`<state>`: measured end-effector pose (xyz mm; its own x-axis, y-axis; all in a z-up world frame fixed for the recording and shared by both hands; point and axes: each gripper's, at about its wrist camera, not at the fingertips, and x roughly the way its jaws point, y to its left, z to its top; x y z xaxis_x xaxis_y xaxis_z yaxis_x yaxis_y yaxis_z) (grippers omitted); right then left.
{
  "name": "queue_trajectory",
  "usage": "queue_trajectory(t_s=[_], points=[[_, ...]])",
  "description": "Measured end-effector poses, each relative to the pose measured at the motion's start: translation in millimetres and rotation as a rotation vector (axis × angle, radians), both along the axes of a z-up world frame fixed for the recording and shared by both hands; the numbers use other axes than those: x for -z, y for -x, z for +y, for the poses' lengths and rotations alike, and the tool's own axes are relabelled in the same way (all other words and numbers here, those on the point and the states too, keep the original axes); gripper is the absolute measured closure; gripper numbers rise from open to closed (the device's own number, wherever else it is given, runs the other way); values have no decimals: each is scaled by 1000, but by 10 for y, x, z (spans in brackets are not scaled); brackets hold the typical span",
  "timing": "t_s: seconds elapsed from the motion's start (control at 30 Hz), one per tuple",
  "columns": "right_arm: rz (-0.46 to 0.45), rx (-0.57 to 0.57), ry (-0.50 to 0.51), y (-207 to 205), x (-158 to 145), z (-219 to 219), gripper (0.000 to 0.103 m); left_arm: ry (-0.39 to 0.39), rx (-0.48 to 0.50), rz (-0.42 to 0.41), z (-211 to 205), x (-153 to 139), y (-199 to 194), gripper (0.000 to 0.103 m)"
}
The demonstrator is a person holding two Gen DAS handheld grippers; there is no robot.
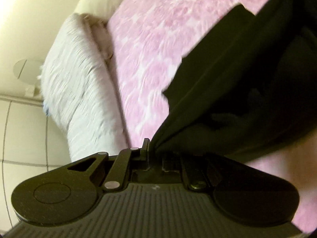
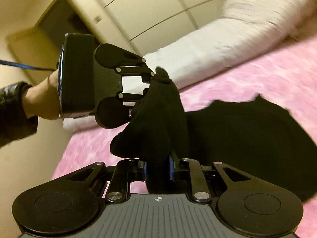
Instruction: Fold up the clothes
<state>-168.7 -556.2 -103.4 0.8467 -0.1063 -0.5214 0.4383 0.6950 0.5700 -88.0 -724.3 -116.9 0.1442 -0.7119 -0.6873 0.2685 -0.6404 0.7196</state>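
Note:
A black garment (image 1: pixel 247 83) hangs lifted above a pink fluffy bed cover (image 1: pixel 158 39). My left gripper (image 1: pixel 150 148) is shut on one bunched edge of it. In the right wrist view my right gripper (image 2: pixel 157 168) is shut on another bunched part of the black garment (image 2: pixel 247 138), which drapes down onto the pink cover (image 2: pixel 257 75). The left gripper (image 2: pixel 152 81) also shows there, held in a hand, close above and to the left of my right gripper, pinching the same cloth.
A white pillow (image 1: pixel 79 91) lies along the bed's edge beside the pink cover, and it also shows in the right wrist view (image 2: pixel 227 39). Cream cupboard doors (image 2: pixel 148 10) and a wall stand behind the bed.

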Motion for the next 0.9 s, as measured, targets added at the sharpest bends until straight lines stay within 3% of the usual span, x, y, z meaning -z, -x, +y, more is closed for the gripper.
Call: queue_trajectory(t_s=[0.13, 0.27, 0.5, 0.6, 0.73, 0.9], points=[[-10, 95, -101, 492, 260, -451, 85, -71, 21, 3, -605, 363, 492, 94], [6, 173, -177, 857, 612, -795, 85, -153, 31, 7, -917, 837, 935, 94], [-9, 296, -323, 1312, 1037, -1161, 86, -218, 32, 29, -1181, 1159, 1141, 93], [-19, 341, -376, 1442, 1098, -1183, 86, -231, -26, 91, -1217, 1119, 1100, 85], [-3, 420, -445, 1475, 1160, -1243, 81, -206, -151, 221, -1269, 904, 910, 62], [46, 502, -434, 1708, 1064, -1193, 73, -129, -360, 380, -1199, 565, 462, 60]])
